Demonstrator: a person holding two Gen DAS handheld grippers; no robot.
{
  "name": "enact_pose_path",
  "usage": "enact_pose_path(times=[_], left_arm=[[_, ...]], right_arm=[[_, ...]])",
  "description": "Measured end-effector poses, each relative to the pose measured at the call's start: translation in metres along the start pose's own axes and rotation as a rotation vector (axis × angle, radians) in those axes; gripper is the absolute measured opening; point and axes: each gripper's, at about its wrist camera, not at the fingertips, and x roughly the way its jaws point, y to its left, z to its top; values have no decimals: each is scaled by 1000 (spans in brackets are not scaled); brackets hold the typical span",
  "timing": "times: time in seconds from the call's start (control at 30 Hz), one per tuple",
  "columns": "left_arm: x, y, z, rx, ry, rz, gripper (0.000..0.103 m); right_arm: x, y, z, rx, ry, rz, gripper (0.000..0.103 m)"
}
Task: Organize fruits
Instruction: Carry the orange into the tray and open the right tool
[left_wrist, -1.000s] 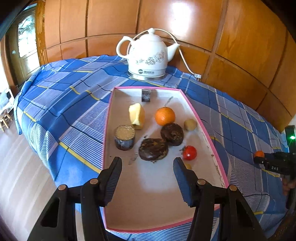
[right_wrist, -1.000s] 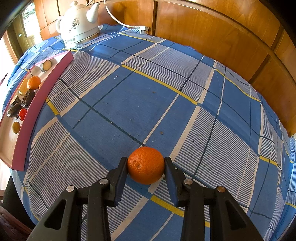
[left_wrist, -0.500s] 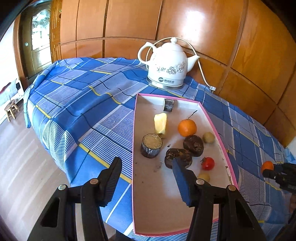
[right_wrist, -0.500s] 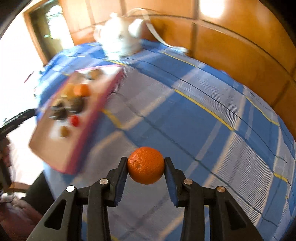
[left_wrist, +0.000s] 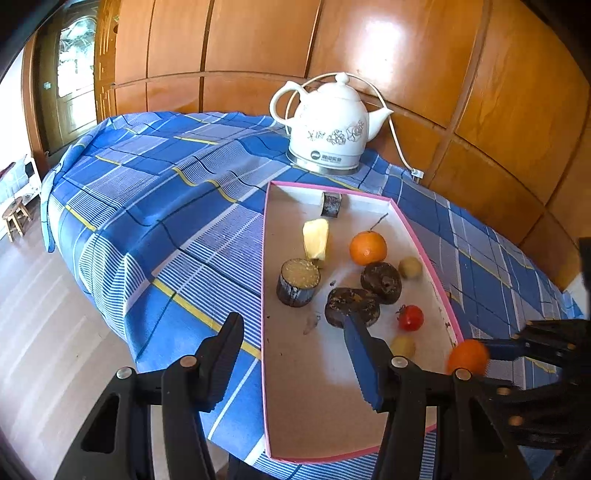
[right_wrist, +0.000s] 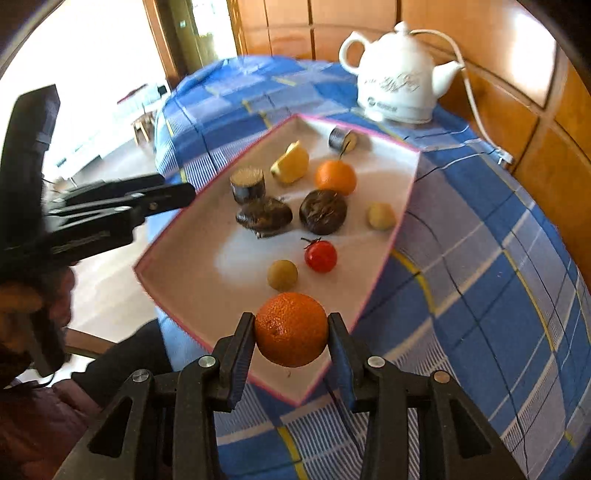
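My right gripper (right_wrist: 291, 332) is shut on an orange (right_wrist: 291, 329) and holds it above the near corner of the pink-rimmed tray (right_wrist: 402, 210). In the left wrist view the orange (left_wrist: 468, 356) hangs at the tray's right rim (left_wrist: 428, 254). The tray holds another orange (left_wrist: 368, 248), a red tomato (left_wrist: 410, 317), a yellow apple wedge (left_wrist: 316, 239), two dark round fruits (left_wrist: 381, 283), two small yellowish fruits (right_wrist: 283, 274) and two dark cut cylinders (left_wrist: 297, 282). My left gripper (left_wrist: 291, 354) is open and empty over the tray's left rim near its front.
A white electric kettle (left_wrist: 332, 129) with its cord stands behind the tray against the wooden wall. The blue checked cloth (left_wrist: 159, 192) covers the table, whose edge drops to the floor on the left. A small stool (left_wrist: 14, 218) stands far left.
My right gripper has carried the orange from the open cloth leftward to over the tray's near corner. My left gripper has shifted left, from over the tray's middle to its left rim.
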Motion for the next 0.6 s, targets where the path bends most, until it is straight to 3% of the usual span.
enact_pose_path(times=[0.2,0.37,0.6], left_arm=[[4,-4,-4,9,13,-18,56],[5,-4,-4,9,17,-24,56],[5,-3,-4,4,16,-29,56]], right_arm=[[29,-2,2,-18,55,-25,40],[18,-10,-6,21,20,31,41],[11,-1,-14,-32,25,18,39]])
